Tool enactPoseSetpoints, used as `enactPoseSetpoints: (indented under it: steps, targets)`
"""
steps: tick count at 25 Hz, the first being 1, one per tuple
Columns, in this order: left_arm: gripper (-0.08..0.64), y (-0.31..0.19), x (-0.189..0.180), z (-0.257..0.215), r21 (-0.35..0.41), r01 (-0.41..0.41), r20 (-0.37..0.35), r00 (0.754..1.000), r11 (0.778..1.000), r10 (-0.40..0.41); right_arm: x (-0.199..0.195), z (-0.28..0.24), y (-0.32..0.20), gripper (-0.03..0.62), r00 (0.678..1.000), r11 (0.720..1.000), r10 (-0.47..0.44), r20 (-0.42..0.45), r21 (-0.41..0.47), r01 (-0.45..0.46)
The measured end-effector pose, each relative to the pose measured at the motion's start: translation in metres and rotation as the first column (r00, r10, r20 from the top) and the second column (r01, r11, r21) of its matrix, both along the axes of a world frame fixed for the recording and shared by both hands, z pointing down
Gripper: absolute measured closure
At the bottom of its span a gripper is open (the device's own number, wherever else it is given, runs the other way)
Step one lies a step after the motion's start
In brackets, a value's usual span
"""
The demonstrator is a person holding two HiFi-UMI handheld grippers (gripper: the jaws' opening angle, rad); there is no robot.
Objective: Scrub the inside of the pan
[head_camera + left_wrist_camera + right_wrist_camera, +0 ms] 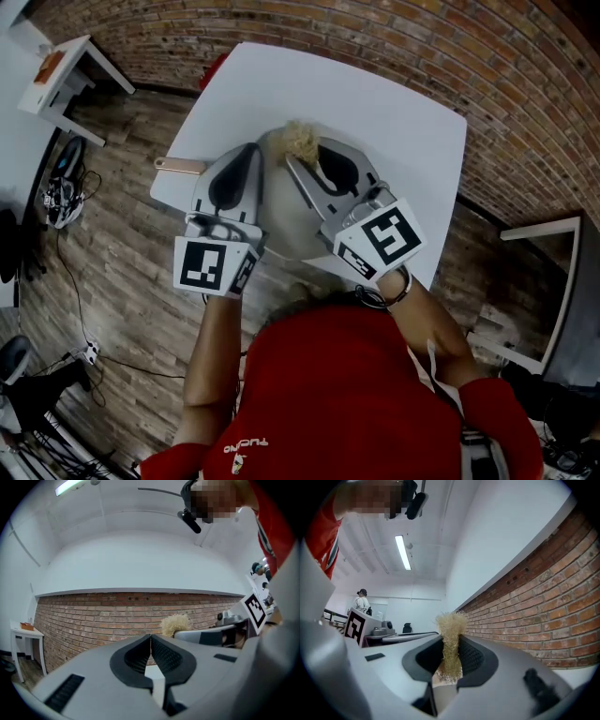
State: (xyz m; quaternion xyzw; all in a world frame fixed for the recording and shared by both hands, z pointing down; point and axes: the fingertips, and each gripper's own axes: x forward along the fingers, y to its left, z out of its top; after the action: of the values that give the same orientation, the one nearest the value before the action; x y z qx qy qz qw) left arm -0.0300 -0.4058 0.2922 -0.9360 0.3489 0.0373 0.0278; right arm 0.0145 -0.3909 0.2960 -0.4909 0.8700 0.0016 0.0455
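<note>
The pan (284, 220) lies on the white table (394, 122). Only its pale grey bowl shows between the grippers, and its wooden handle (179, 166) sticks out left. Both grippers are held above it, pointing away from me. My right gripper (306, 161) (451, 641) is shut on a straw-coloured scrubber tuft (300, 141) (451, 634), which pokes out past the fingertips. My left gripper (251, 152) (151, 637) is shut with nothing in it, just left of the tuft (175, 623). Neither gripper view shows the pan, only brick wall and ceiling.
A small white side table (67, 73) stands far left, with cables (58, 187) on the wooden floor below it. Another table frame (555, 281) is at the right. A red object (216, 67) peeks out at the table's far left edge. A person (361, 601) stands far off.
</note>
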Motion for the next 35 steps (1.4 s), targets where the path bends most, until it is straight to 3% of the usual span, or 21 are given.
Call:
enactPoseSetpoints:
  steps: [12, 35]
  targets:
    - [0.545, 0.012, 0.001, -0.003, 0.011, 0.013, -0.022, 1.0, 1.0, -0.013, -0.001, 0.004, 0.009, 0.508, 0.999, 1.0, -0.025, -0.025, 0.001, 0.025]
    - [0.545, 0.009, 0.003, 0.004, -0.008, 0.042, 0.006, 0.999, 0.999, -0.042, -0.002, 0.011, 0.005, 0.508, 0.997, 0.999, -0.046, -0.054, -0.025, 0.045]
